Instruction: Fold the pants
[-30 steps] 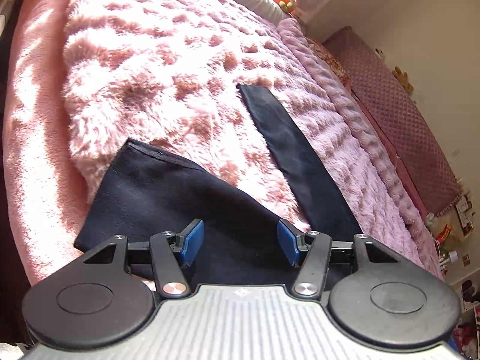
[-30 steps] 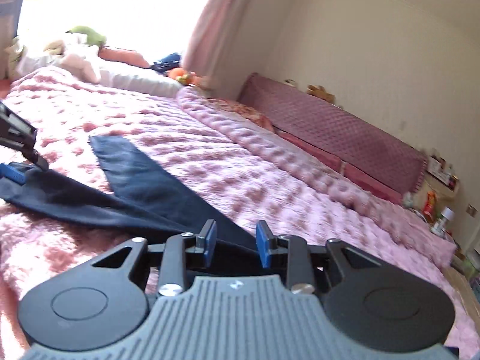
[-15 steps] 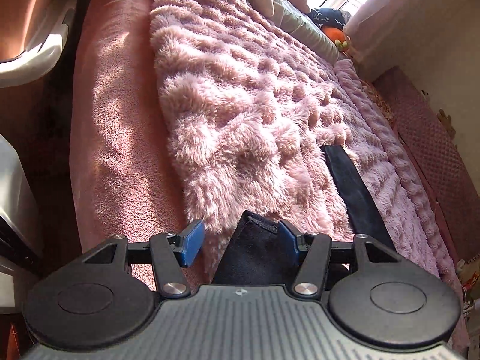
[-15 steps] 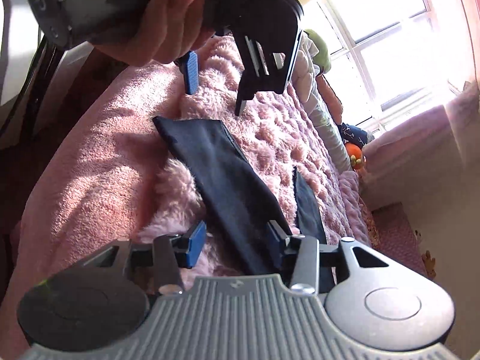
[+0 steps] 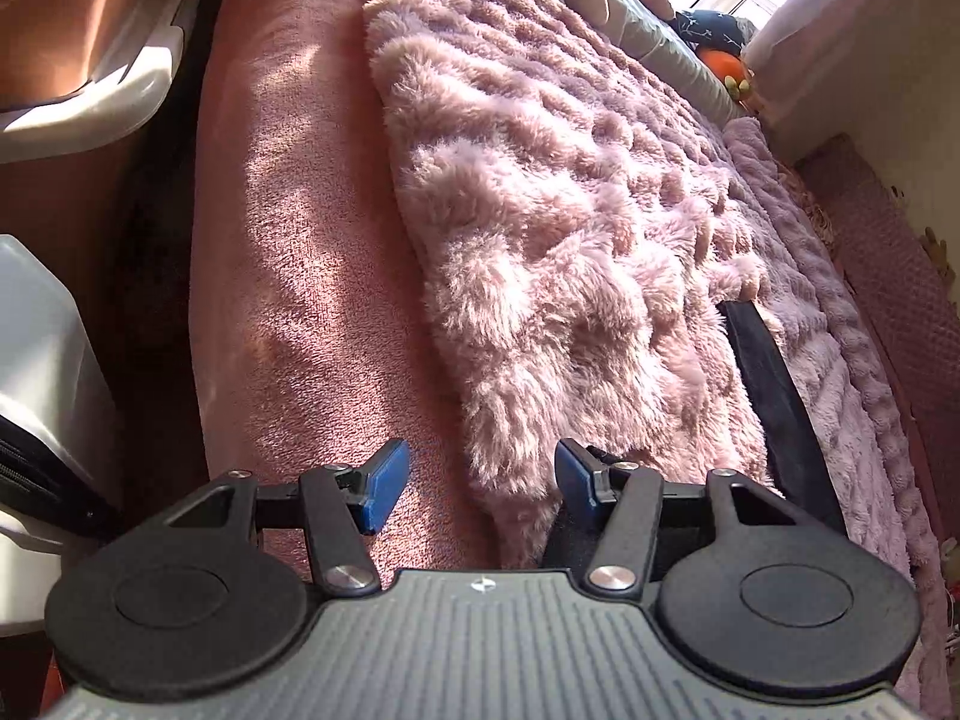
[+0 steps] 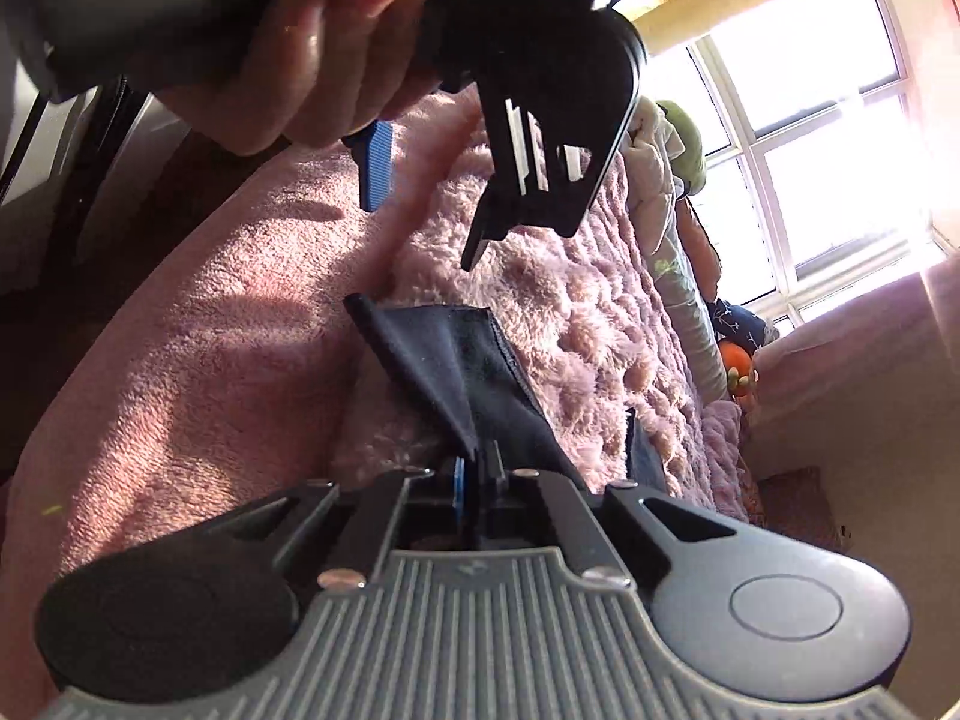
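Right gripper (image 6: pixel 474 480) tight on pants (image 6: pixel 474 372) (left gripper (image 5: pixel 474 483) wide)

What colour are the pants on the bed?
Dark navy, nearly black; the pants show best in the right wrist view.

Left wrist view looks steeply down from close above the fluffy pink blanket (image 5: pixel 576 228), facing the window in its upper right. Right wrist view sits low and rolled sideways, the same blanket (image 6: pixel 600 324) mid-frame, window (image 6: pixel 828 144) at right.
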`<state>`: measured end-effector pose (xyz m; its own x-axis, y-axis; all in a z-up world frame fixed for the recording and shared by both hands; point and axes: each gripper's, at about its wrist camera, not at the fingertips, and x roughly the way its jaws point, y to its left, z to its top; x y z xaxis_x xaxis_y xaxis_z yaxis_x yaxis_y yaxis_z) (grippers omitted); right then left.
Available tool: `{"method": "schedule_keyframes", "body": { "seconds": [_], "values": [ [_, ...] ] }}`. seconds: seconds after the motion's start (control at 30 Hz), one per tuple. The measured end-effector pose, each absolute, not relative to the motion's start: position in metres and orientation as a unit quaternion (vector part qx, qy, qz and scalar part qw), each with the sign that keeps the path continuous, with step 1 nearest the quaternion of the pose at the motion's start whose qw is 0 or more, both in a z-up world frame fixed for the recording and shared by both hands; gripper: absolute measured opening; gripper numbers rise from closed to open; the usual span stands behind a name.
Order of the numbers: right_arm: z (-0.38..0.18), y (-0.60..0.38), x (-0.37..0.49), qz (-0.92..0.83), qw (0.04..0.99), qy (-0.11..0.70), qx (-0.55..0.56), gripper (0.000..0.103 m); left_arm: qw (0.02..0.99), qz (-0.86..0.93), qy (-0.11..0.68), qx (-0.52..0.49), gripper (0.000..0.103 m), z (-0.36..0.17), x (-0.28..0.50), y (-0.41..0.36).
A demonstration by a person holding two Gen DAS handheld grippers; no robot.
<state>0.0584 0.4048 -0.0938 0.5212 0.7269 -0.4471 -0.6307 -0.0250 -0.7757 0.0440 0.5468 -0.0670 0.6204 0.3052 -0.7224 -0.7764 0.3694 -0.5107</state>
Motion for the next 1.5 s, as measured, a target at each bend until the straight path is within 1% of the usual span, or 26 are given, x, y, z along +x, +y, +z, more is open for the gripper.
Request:
{"method": "schedule_keyframes", "body": {
  "seconds": [0.13,0.27,0.33,0.4,0.47,0.53,0.6,0.63,0.73,0.8,0.87,1.0,1.07,1.13,1.23,1.37,1.5],
  "values": [
    [-0.066,0.398,0.089,0.478,0.745,-0.027,-0.464,0.000,0.800,0.335,0.249,-0.431,0.065,-0.055,0.054,0.548],
    [-0.032,0.393,0.141,0.471,0.796,-0.012,-0.382,0.000,0.810,0.320,0.252,-0.422,0.065,-0.052,0.086,0.546],
    [-0.019,0.389,0.165,0.488,0.801,-0.022,-0.347,0.000,0.808,0.315,0.262,-0.424,0.065,-0.051,0.105,0.546],
    [-0.011,0.388,0.185,0.481,0.806,-0.046,-0.341,0.000,0.810,0.297,0.268,-0.428,0.065,-0.053,0.124,0.543],
    [-0.005,0.392,0.211,0.481,0.810,-0.045,-0.331,0.000,0.820,0.285,0.279,-0.411,0.065,-0.057,0.142,0.536],
    [-0.002,0.397,0.240,0.486,0.815,-0.044,-0.312,0.000,0.821,0.309,0.293,-0.379,0.065,-0.063,0.157,0.524],
    [-0.005,0.408,0.268,0.492,0.811,-0.044,-0.314,0.000,0.824,0.320,0.309,-0.351,0.065,-0.068,0.167,0.513],
    [-0.008,0.415,0.280,0.496,0.807,-0.039,-0.318,0.000,0.831,0.317,0.313,-0.334,0.066,-0.067,0.171,0.508],
    [-0.010,0.431,0.310,0.521,0.796,-0.024,-0.307,0.000,0.852,0.305,0.316,-0.284,0.067,-0.066,0.174,0.497],
    [-0.007,0.440,0.328,0.540,0.790,-0.015,-0.289,0.000,0.849,0.307,0.318,-0.291,0.067,-0.069,0.174,0.500],
    [-0.006,0.451,0.344,0.546,0.789,-0.012,-0.282,0.000,0.841,0.307,0.312,-0.319,0.067,-0.070,0.172,0.508],
    [-0.024,0.479,0.376,0.581,0.762,0.046,-0.282,0.000,0.828,0.306,0.303,-0.360,0.068,-0.067,0.174,0.517],
    [-0.031,0.490,0.392,0.598,0.752,0.093,-0.260,0.000,0.823,0.311,0.304,-0.366,0.068,-0.068,0.176,0.518],
    [-0.033,0.493,0.397,0.599,0.756,0.103,-0.242,0.000,0.823,0.315,0.308,-0.359,0.068,-0.068,0.179,0.516],
    [-0.022,0.482,0.399,0.611,0.758,0.111,-0.199,0.000,0.828,0.318,0.317,-0.336,0.068,-0.068,0.183,0.511],
    [0.008,0.456,0.389,0.660,0.729,0.112,-0.141,0.000,0.835,0.319,0.328,-0.306,0.068,-0.069,0.186,0.505],
    [0.031,0.441,0.386,0.697,0.701,0.111,-0.097,0.000,0.828,0.329,0.321,-0.322,0.067,-0.070,0.181,0.509]
  ]
}}
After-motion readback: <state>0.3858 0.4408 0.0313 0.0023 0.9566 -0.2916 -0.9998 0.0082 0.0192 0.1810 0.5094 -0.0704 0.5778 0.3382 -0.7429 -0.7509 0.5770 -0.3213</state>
